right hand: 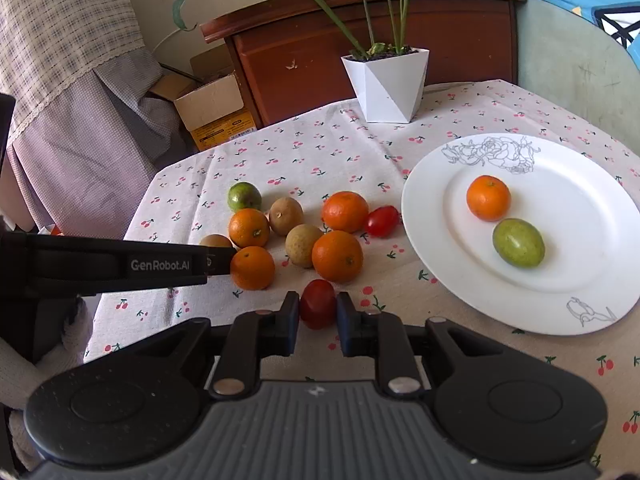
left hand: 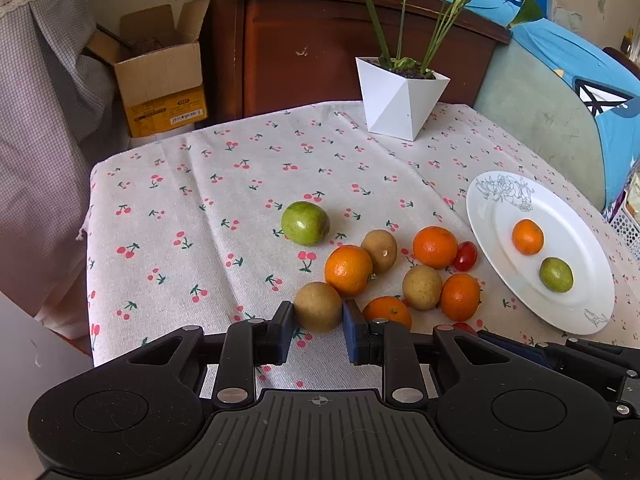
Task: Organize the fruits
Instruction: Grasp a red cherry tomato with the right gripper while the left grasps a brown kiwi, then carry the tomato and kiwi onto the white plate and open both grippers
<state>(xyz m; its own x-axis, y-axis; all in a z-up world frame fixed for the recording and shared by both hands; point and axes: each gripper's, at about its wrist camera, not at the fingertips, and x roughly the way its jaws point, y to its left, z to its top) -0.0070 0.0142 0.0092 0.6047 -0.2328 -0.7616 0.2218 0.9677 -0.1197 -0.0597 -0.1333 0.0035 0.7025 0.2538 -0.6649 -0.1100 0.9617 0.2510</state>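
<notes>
My left gripper (left hand: 318,316) is shut on a brown round fruit (left hand: 319,306) resting on the cherry-print cloth. My right gripper (right hand: 318,310) is shut on a red cherry tomato (right hand: 318,303), also on the cloth. Several oranges (left hand: 348,270), two more brown fruits (left hand: 422,287), a green fruit (left hand: 305,223) and another red tomato (left hand: 465,256) lie loose in a cluster. A white plate (right hand: 580,296) at the right holds one orange (right hand: 488,197) and one green fruit (right hand: 518,242). The left gripper's body (right hand: 120,266) shows at the left of the right wrist view.
A white faceted pot with a green plant (left hand: 400,98) stands at the table's back edge. Behind it is a brown wooden cabinet (left hand: 320,44). An open cardboard box (left hand: 160,76) sits on the floor at the left. A teal cushion (left hand: 540,120) is at the right.
</notes>
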